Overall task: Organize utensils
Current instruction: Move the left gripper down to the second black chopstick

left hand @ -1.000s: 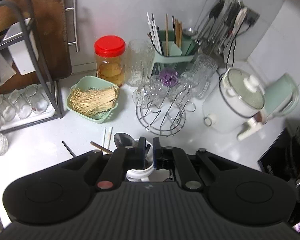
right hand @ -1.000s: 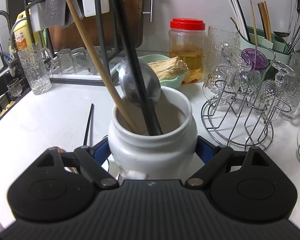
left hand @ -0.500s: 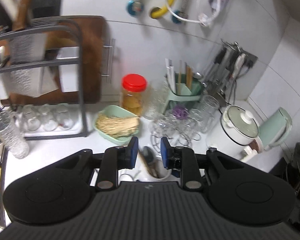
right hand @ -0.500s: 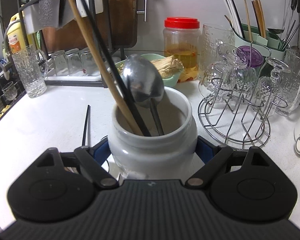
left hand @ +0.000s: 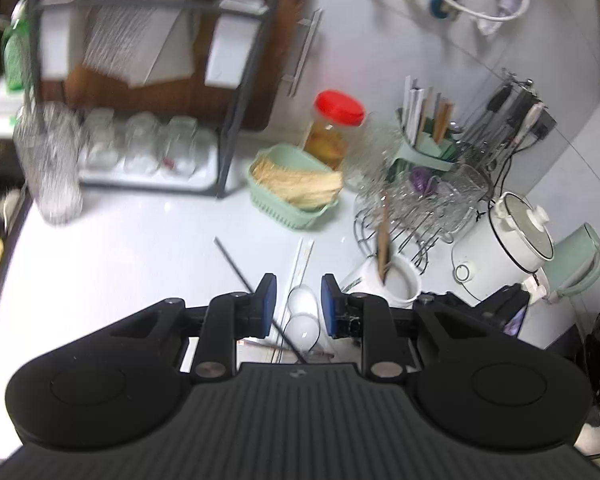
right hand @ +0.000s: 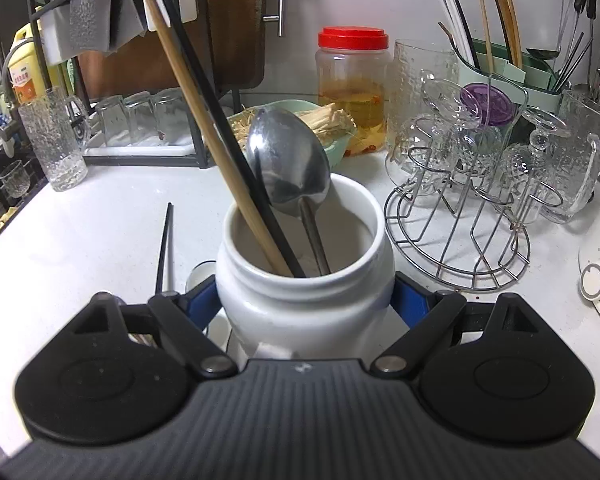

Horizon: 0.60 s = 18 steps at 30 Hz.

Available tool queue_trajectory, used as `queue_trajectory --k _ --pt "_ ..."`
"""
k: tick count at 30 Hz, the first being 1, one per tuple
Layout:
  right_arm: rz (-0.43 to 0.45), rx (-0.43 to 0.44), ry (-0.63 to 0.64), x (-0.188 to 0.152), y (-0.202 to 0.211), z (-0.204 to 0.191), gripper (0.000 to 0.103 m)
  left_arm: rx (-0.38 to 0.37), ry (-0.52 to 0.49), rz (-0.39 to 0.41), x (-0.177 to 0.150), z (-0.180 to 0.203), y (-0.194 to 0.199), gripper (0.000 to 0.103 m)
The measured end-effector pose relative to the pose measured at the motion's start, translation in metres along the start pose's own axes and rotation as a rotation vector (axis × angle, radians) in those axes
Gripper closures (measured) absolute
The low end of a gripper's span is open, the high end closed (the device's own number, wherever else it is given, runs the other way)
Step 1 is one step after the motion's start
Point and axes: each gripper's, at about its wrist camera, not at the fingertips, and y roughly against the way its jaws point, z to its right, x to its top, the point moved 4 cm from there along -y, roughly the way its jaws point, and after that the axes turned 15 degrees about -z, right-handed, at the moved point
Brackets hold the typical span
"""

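The right hand-held gripper (right hand: 304,304) grasps the round white ceramic jar (right hand: 304,280) by its sides, the jar standing on the white desk (right hand: 80,216). Inside it lean a wooden chopstick (right hand: 204,128), a black chopstick (right hand: 224,136) and a steel spoon (right hand: 288,168), bowl up. The left hand-held gripper (left hand: 296,306) hangs released above a loose black chopstick (left hand: 240,268), white chopsticks (left hand: 302,264) and a spoon (left hand: 302,320) lying on the desk, just left of the jar.

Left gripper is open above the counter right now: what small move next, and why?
Probably lower the left gripper onto the white spoon lying between its open fingers and close. The right gripper steadies the white jar, which already holds a metal spoon and chopsticks; loose utensils remain on the counter.
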Motion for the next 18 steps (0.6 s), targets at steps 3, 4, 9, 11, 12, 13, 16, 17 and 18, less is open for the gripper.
queue_trajectory --k 3,4,9,11,12,13,16,17,18 --pt "-0.006 -0.002 -0.001 -0.001 0.001 0.001 0.013 -0.042 0.066 -0.019 -0.01 -0.017 -0.015 0.075" --pt "-0.008 -0.003 -0.002 -0.001 0.001 0.001 0.013 -0.057 0.095 -0.026 -0.013 -0.023 -0.022 0.075" --pt "-0.015 -0.014 -0.013 -0.001 0.001 -0.001 0.013 -0.146 0.227 -0.063 -0.016 -0.049 -0.064 0.075" --pt "-0.018 -0.015 -0.015 -0.001 0.001 0.0 0.013 -0.179 0.288 -0.086 -0.012 -0.058 -0.083 0.069" --pt "-0.021 -0.016 -0.016 0.0 0.001 -0.001 0.013 -0.216 0.317 -0.097 -0.01 -0.061 -0.093 0.061" --pt "-0.024 -0.018 -0.018 0.0 0.0 -0.001 0.013 -0.25 0.343 -0.106 -0.007 -0.064 -0.102 0.06" --pt "-0.029 -0.02 -0.019 0.001 0.0 -0.001 0.013 -0.274 0.409 -0.138 0.0 -0.075 -0.133 0.06" --pt "-0.031 -0.02 -0.019 0.001 0.0 -0.001 0.013 -0.287 0.428 -0.149 0.003 -0.079 -0.143 0.06" --pt "-0.033 -0.022 -0.019 0.001 0.0 -0.001 0.013 -0.304 0.446 -0.166 0.005 -0.082 -0.154 0.06"
